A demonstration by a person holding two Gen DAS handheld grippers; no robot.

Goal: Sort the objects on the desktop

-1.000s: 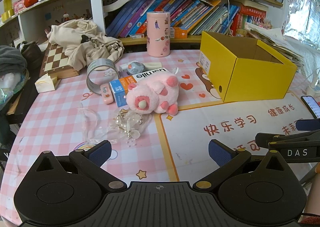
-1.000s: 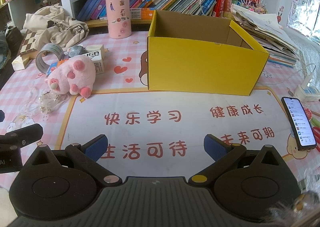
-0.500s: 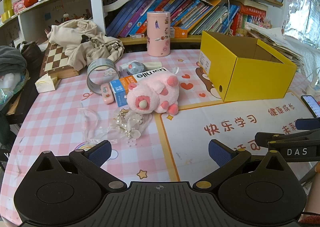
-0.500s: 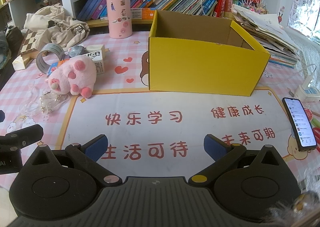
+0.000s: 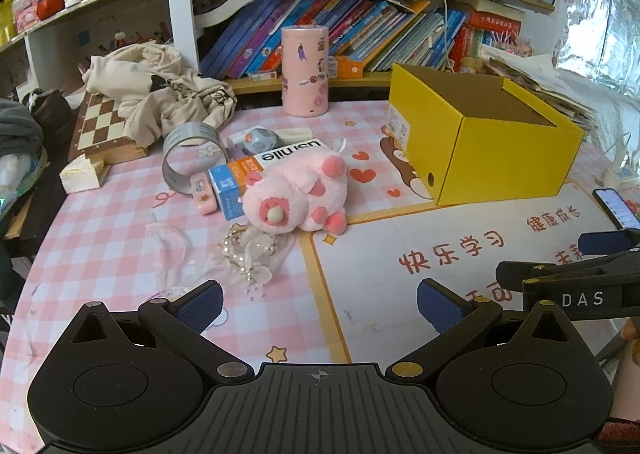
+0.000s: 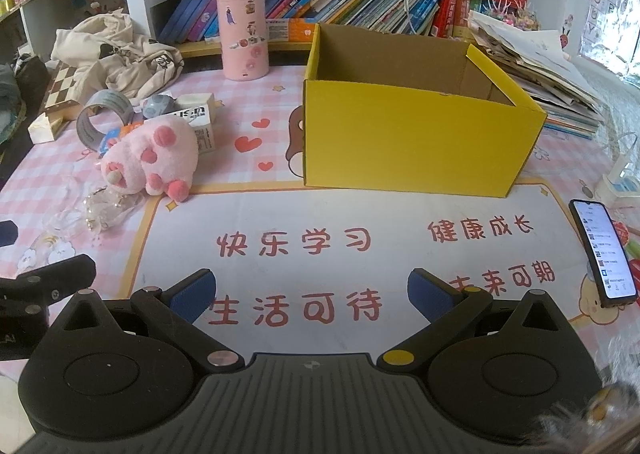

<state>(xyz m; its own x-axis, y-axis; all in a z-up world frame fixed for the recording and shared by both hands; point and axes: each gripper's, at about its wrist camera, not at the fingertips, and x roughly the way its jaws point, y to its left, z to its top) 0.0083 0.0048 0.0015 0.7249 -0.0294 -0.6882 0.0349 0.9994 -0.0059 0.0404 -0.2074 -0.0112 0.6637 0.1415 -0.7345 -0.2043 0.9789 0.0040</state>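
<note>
A pink plush pig (image 5: 296, 195) (image 6: 150, 155) lies mid-table. Behind it are a blue-orange box (image 5: 230, 187), a white box (image 5: 288, 151) (image 6: 200, 119), a small pink case (image 5: 203, 197), a grey tape roll (image 5: 188, 155) (image 6: 100, 117) and a grey round gadget (image 5: 260, 138). A clear bag of beads (image 5: 248, 258) (image 6: 104, 209) lies in front of the pig. An open yellow cardboard box (image 5: 492, 157) (image 6: 416, 145) stands to the right. My left gripper (image 5: 320, 304) is open and empty, near the table's front. My right gripper (image 6: 310, 292) is open and empty over the white mat.
A pink cylinder tin (image 5: 305, 71) (image 6: 244, 35) stands at the back by the bookshelf (image 5: 360, 33). A chessboard (image 5: 100, 125) and beige cloth (image 5: 160, 97) sit at back left. A phone (image 6: 604, 252) lies at right. Stacked papers (image 6: 536, 65) lie behind the box.
The right wrist view has crept slightly forward toward the yellow box. The left gripper has not visibly moved.
</note>
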